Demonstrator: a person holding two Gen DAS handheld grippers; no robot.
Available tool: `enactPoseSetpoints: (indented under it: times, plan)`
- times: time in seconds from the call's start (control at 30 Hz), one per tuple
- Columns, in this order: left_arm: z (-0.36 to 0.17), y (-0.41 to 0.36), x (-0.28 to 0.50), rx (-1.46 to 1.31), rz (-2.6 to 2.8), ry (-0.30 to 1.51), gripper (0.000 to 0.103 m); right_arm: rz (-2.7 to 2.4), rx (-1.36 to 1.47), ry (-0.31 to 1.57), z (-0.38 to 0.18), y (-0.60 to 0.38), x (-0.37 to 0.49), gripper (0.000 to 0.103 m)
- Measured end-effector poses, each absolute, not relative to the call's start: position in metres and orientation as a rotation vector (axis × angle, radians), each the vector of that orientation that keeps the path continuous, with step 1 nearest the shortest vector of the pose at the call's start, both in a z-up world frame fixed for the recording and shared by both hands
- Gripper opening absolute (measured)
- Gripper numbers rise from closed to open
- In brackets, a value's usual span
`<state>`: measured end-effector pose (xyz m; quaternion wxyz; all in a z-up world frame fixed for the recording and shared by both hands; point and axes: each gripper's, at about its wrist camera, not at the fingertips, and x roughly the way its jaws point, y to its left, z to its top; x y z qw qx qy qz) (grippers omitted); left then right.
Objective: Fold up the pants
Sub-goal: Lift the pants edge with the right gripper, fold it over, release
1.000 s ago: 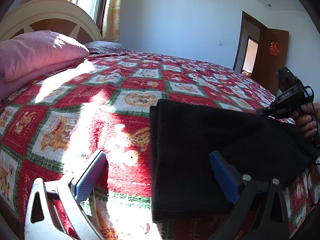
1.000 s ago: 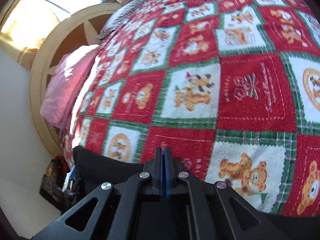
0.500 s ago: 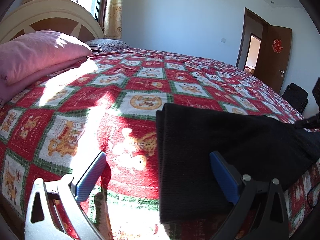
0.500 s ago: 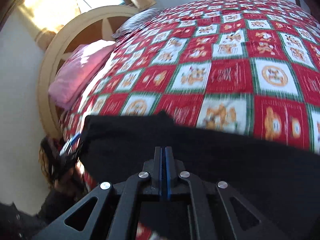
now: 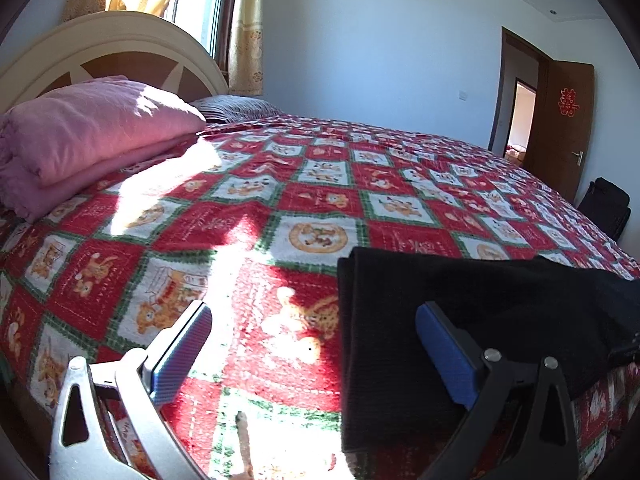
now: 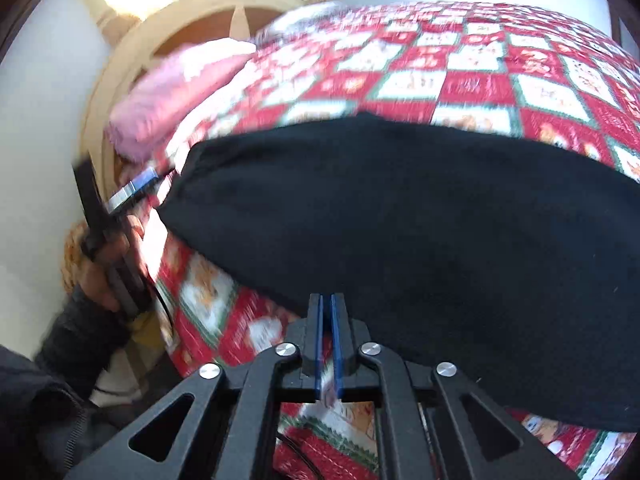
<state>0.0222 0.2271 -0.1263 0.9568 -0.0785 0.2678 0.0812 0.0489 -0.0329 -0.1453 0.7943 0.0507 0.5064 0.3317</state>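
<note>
The black pants (image 5: pixel 460 300) lie folded flat near the bed's near edge on the red patterned quilt (image 5: pixel 320 200). My left gripper (image 5: pixel 312 344) is open, hovering low over the pants' left edge, with one blue pad over the quilt and the other over the fabric. In the right wrist view the pants (image 6: pixel 400 208) spread wide across the middle. My right gripper (image 6: pixel 328 332) is shut with its pads together, empty, just off the pants' near edge. The left gripper (image 6: pixel 132 190) shows at the pants' far left end, in a hand.
A pink folded blanket (image 5: pixel 80 136) and a striped pillow (image 5: pixel 236 106) lie by the cream headboard (image 5: pixel 100 52). A brown door (image 5: pixel 560 120) stands open at the far right, with a black bag (image 5: pixel 604 208) beside it. Bright sunlight falls across the quilt.
My right gripper has drawn back and off the pants toward the bed's edge, staying shut. The left gripper has stayed open over the pants' end, with the view shifting slightly.
</note>
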Motion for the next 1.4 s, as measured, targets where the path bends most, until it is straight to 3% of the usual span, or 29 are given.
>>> enactPoseSetpoints:
  times: [0.17, 0.2, 0.23, 0.3, 0.67, 0.9, 1.4]
  plan:
    - [-0.136, 0.234, 0.026, -0.209, 0.202, 0.593, 0.103, 0.702, 0.183, 1.066, -0.140, -0.052, 0.045, 0.008]
    - [-0.132, 0.231, 0.024, -0.199, 0.204, 0.580, 0.103, 0.685, 0.188, 1.053, -0.136, -0.058, 0.045, 0.014]
    - [-0.128, 0.226, 0.022, -0.183, 0.205, 0.569, 0.103, 0.653, 0.185, 1.031, -0.130, -0.069, 0.045, 0.031]
    - [-0.116, 0.217, 0.020, -0.159, 0.199, 0.536, 0.103, 0.572, 0.178, 0.985, -0.118, -0.099, 0.045, 0.055]
    - [-0.112, 0.159, 0.044, -0.127, 0.051, 0.567, 0.103, 0.012, 0.071, 0.957, -0.118, -0.233, 0.061, 0.055]
    - [-0.136, 0.141, 0.055, -0.004, 0.084, 0.633, 0.103, -0.005, -0.001, 0.971, -0.139, -0.229, 0.059, 0.057]
    - [-0.114, 0.125, 0.054, -0.061, 0.063, 0.608, 0.103, -0.058, 0.102, 0.932, -0.113, -0.289, 0.041, 0.057]
